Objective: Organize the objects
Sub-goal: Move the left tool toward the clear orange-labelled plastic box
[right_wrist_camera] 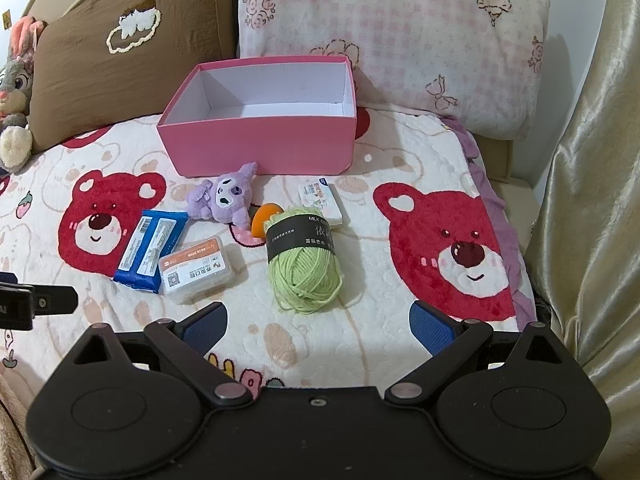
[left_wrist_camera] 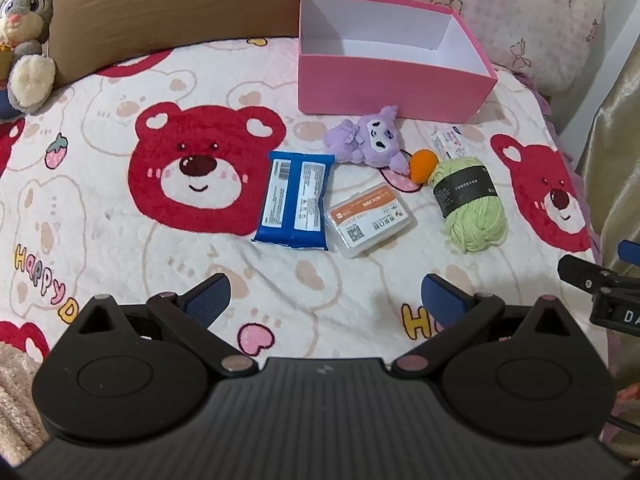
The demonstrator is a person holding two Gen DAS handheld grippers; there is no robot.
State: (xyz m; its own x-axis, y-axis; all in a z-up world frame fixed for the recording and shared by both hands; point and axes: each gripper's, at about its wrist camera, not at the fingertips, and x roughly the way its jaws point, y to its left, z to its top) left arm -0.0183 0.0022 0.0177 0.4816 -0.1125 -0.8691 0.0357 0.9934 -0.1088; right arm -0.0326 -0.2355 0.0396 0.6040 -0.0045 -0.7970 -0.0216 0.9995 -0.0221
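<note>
**Pink box empty, six items laid out in front**

Open-topped pink box [left_wrist_camera: 394,84] standing on the bear-print blanket [left_wrist_camera: 120,200], close to the pillows; white interior bare, nothing inside. Just before its front wall, lying on the blanket: purple plush [left_wrist_camera: 370,140], touching an orange piece [left_wrist_camera: 424,165]; small white packet [right_wrist_camera: 322,199] beside these. Nearer the cameras: blue wipes pack [left_wrist_camera: 294,200] edge to edge with a clear plastic case [left_wrist_camera: 370,220] bearing an orange label; green yarn ball [right_wrist_camera: 306,268] with a black band, off to the right, touching the orange piece.

Left gripper [left_wrist_camera: 326,300] hovering over the blanket short of the wipes pack and case, blue pads wide apart, holding nothing. Right gripper [right_wrist_camera: 318,326] likewise spread and unloaded, just short of the yarn.

Grey rabbit toy [right_wrist_camera: 14,96] propped against a brown cushion [right_wrist_camera: 120,64].
</note>
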